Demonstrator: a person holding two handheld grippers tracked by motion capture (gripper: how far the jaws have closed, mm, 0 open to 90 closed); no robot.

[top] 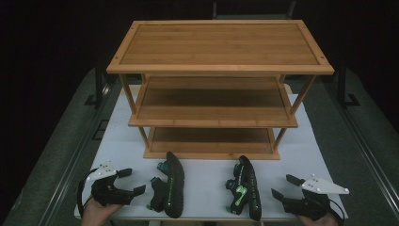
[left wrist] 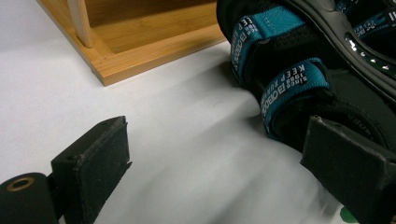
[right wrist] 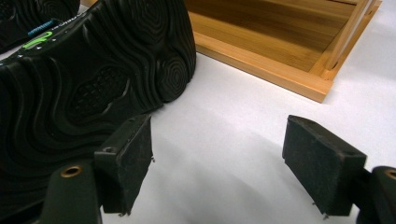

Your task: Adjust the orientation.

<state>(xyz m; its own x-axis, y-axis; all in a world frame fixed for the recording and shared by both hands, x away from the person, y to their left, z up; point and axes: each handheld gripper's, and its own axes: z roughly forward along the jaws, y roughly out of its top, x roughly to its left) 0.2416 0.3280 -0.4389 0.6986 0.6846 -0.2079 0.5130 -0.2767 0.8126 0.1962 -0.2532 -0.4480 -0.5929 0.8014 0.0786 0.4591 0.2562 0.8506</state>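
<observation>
A three-tier bamboo rack stands on the white table. In front of it two black sandals lie on their sides. The left sandal has teal straps, and the right sandal has green accents. My left gripper rests open just left of the teal-strapped sandal, with only bare table between its jaws. My right gripper stands open just right of the other sandal, whose treaded sole sits beside its left pad. Nothing lies between the right gripper's jaws.
The rack's bottom shelf and a corner post sit close ahead of the left gripper; the same base edge runs ahead of the right one. All three shelves are bare. Dark floor and rails flank the table.
</observation>
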